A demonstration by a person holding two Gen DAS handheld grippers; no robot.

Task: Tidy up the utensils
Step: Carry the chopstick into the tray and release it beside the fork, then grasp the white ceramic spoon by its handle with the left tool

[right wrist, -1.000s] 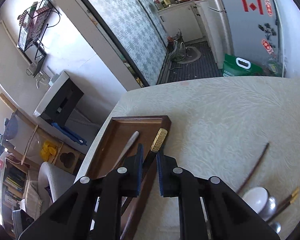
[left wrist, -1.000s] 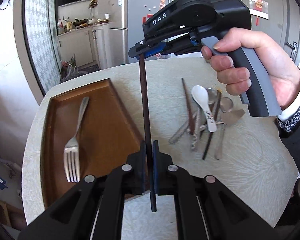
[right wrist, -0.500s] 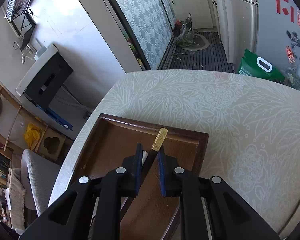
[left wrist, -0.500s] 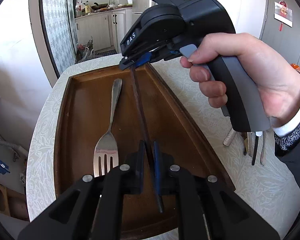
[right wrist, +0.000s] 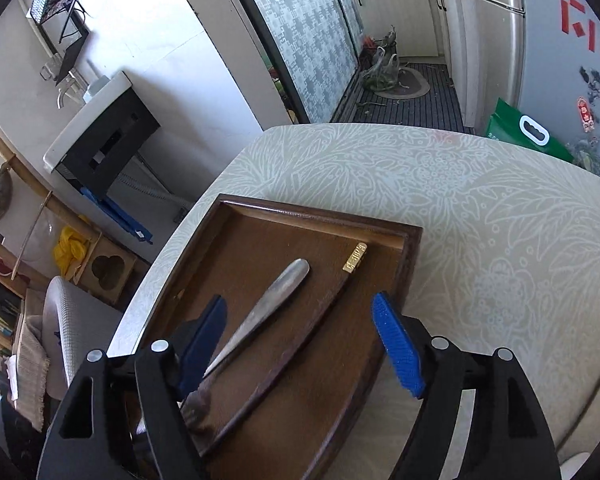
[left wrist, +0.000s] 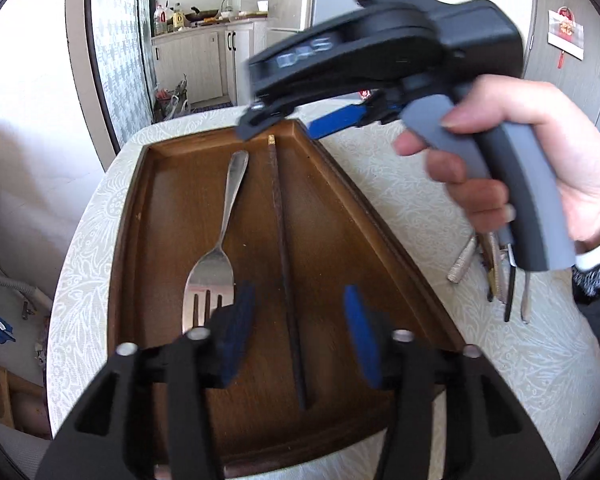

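Your left gripper (left wrist: 298,330) is opening, its pads standing apart with the chopstick (left wrist: 284,256) lying free between them, touching neither. Your right gripper (right wrist: 300,344) is opening too, wide, with the chopstick's gold-capped end just ahead of it and the fork (left wrist: 220,240) handle running between its fingers, nothing held. The chopstick is lying flat on the tray (left wrist: 164,184) floor, just right of the fork and roughly parallel to it.

Beyond your right gripper, past the tray's right rim, the pile (left wrist: 496,276) of remaining utensils is waiting on the table (right wrist: 480,208); a lone chopstick (right wrist: 598,392) is lying there as well.

The next chopstick is likely handling as light, stiff and slick, so it is rolling easily under a pinch. You are probably best taking it near each end, one gripper apiece, pads square across its width.

A second ago both grippers were clamped on this chopstick, carrying it above the table beside the tray; half a second ago they were holding it over the tray. Now it is resting down and both grips are letting go.
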